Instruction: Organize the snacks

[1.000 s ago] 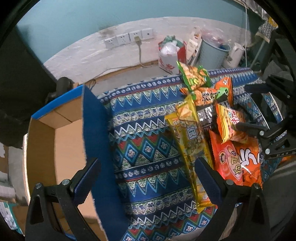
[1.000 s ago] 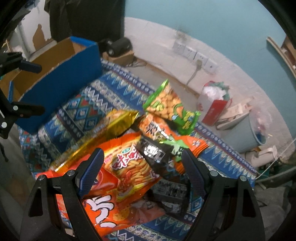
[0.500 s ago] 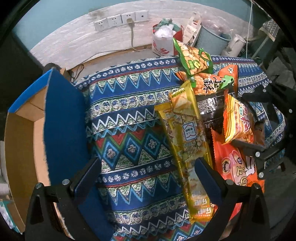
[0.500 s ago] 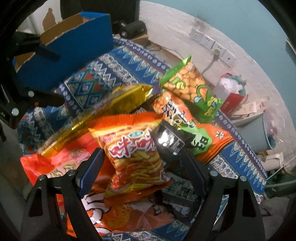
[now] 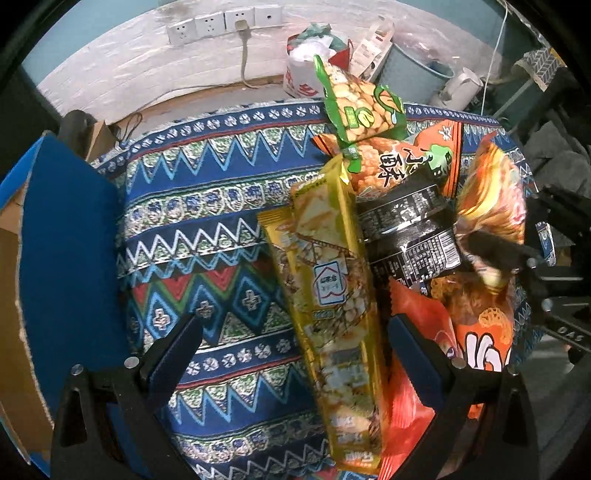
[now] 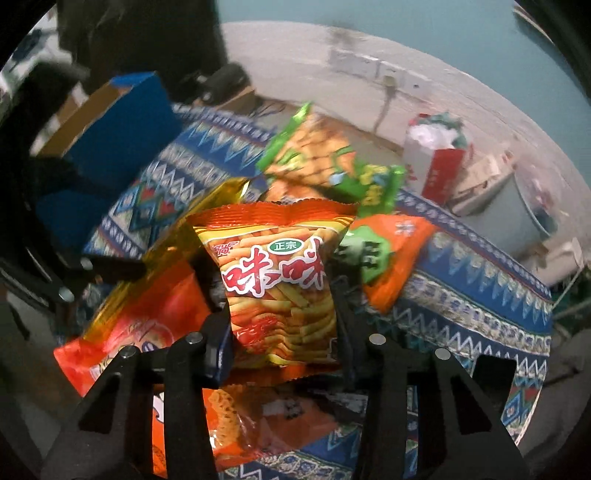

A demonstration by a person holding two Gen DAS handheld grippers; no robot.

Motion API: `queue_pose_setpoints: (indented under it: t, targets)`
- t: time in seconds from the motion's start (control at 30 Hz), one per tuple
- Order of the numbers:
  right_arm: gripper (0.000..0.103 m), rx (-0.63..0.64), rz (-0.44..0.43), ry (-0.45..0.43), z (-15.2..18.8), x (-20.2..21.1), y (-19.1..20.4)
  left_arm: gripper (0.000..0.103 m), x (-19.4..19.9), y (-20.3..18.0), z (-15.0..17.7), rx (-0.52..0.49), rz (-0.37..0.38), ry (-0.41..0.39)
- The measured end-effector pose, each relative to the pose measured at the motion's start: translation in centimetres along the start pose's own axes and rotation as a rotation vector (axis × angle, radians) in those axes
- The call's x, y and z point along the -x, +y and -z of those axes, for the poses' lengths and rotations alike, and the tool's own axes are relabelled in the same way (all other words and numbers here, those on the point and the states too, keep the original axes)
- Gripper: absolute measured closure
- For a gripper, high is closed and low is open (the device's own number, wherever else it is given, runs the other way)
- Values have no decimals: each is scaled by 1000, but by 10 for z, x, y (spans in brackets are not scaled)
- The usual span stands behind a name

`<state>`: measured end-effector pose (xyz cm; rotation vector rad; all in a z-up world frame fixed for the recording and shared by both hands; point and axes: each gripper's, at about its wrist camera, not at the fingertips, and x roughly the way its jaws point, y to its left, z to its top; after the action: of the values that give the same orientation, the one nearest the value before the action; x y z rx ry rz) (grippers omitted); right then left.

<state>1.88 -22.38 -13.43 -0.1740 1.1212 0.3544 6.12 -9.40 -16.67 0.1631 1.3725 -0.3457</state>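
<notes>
Right gripper (image 6: pixel 282 325): jaws have just been closing and now pinch the lower half of an orange fry-stick bag (image 6: pixel 277 273), one blue pad on each side edge. The bag stands upright between the fingers (image 6: pixel 218 347), its crimped top edge away from the camera. In the left wrist view the same bag (image 5: pixel 491 199) shows at the right, blurred, with a black finger across its lower end.

Left gripper (image 5: pixel 295 354): jaws spread wide, nothing clamped. A long yellow packet (image 5: pixel 332 295) runs lengthwise through the gap, closer to the right-hand finger (image 5: pixel 413 354); whether that pad touches it cannot be told. The left-hand finger sits over bare patterned cloth (image 5: pixel 207 229).

Just beside the yellow packet, to its right, lies a large red-orange bag (image 5: pixel 417 325), partly under the right-hand finger. Above that lies a black packet (image 5: pixel 410 236) with white print, overlapping the yellow one's upper right edge.

Farther back is an orange bag with green patch (image 5: pixel 399 166), and past it a green cracker bag (image 5: pixel 358 107) tipped up at the cloth's far edge.

A blue cardboard box (image 5: pixel 62 258) stands at the left edge of the cloth, well apart from the snack pile, open side up.

Beyond the cloth: wall sockets (image 5: pixel 221 22), a red-and-white bag (image 5: pixel 310 70) and a grey bin (image 5: pixel 417 70).
</notes>
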Motion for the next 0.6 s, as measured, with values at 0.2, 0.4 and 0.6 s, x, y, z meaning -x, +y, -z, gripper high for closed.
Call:
queue_pose_setpoints:
  t: [0.2, 0.4, 0.6]
  targets:
    - [59, -34, -3, 0, 1, 1, -11, 9, -15, 1, -7, 39, 26, 15]
    - [58, -27, -3, 10, 7, -1, -13, 21, -28, 7, -15, 98, 111, 39]
    - [58, -22, -2, 13, 9, -2, -13, 50, -53, 2, -14, 102, 151, 117]
